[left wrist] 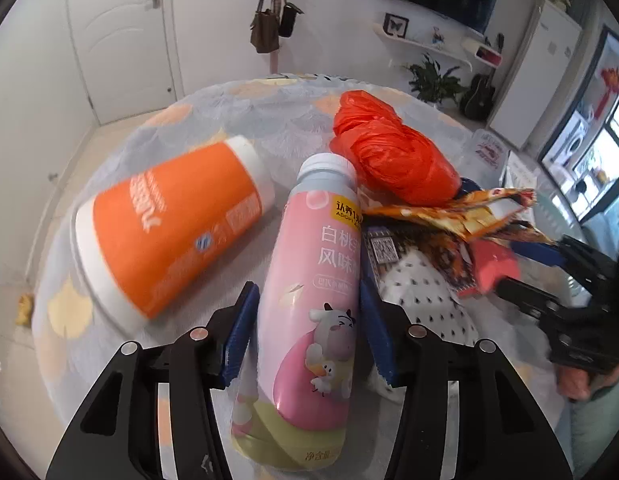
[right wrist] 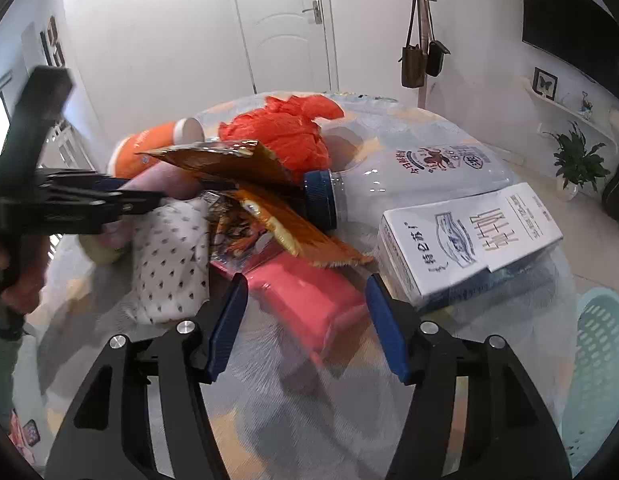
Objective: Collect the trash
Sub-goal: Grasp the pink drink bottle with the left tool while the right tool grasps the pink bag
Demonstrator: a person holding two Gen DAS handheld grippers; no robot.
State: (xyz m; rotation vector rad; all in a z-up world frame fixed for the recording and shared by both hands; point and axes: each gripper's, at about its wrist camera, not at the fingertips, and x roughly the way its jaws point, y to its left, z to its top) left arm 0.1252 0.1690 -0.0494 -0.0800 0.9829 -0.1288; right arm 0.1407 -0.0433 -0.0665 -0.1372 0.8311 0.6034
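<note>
I am closing my left claw (left wrist: 305, 332) squarely around the pink bottle (left wrist: 309, 292), pads touching, while my right claw (right wrist: 305, 320) is hovering spread over the red packet (right wrist: 309, 300).

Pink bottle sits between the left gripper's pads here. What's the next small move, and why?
Probably lift it. The left gripper has both blue pads against the pink bottle, which lies on the table among other trash; raising it clears the orange cup and wrappers.
</note>
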